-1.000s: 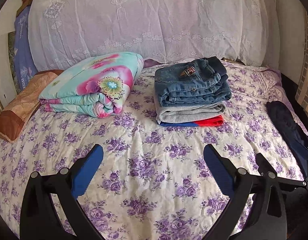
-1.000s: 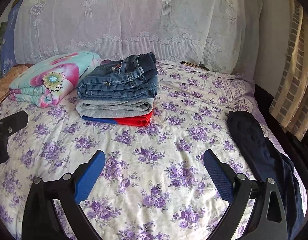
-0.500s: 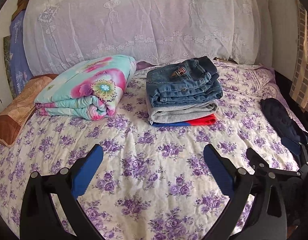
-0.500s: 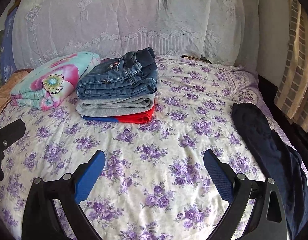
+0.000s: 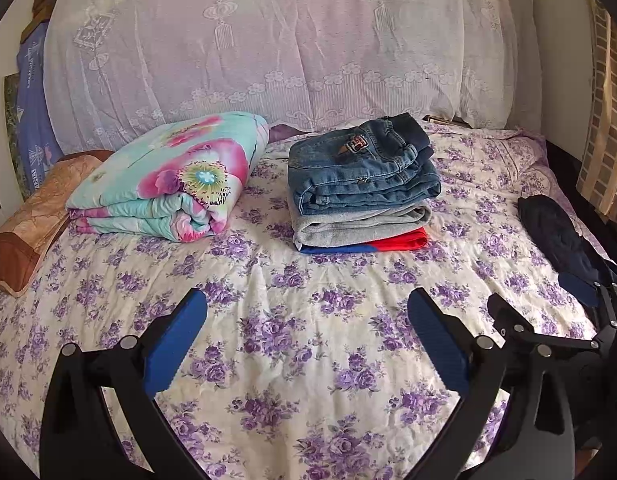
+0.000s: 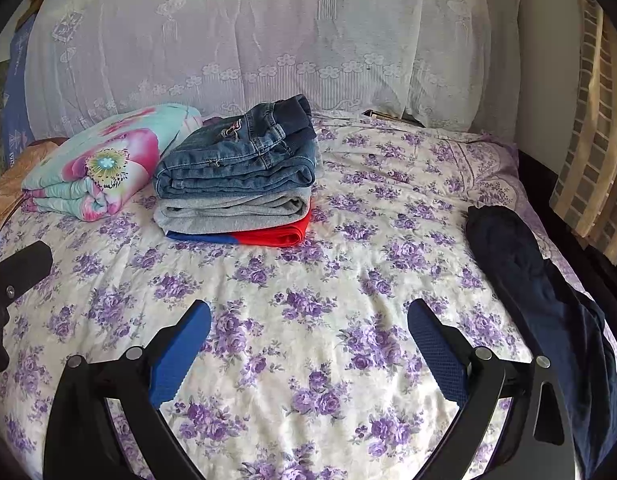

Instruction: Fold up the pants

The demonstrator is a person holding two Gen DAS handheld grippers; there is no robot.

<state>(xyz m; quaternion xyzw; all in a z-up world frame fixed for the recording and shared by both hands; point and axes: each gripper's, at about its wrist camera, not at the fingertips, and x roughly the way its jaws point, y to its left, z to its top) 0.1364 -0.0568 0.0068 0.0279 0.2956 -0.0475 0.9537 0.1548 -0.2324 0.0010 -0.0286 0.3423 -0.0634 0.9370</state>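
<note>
Between your left gripper's (image 5: 307,314) blue pads (image 5: 174,344) lies only floral bedsheet (image 5: 268,304); the fingers are spread wide and hold nothing. Same for your right gripper (image 6: 308,326): wide apart, empty, hovering over bare sheet. The dark navy pants (image 6: 536,304) are your target, draped along the bed's right edge, just right of the right gripper and well apart from the left one. They look like soft, light fabric: limp, will sag and bunch when lifted, no stiffness to lean on. Take hold at the far end near the pillow side, possibly the waistband, and pinch through all layers so a single layer doesn't slide out. Use both grippers, one per corner, to drag them flat onto the open middle.

Hard to read: the pants are near-black with no visible seams, so waist versus hem can't be told. Their near end runs off the mattress edge and behind the right finger, cut off. At the back, folded jeans (image 6: 240,160) top a stack on grey sweatpants (image 6: 232,214) and a red-and-blue garment (image 6: 268,236), beside a folded floral quilt (image 5: 168,180).
</note>
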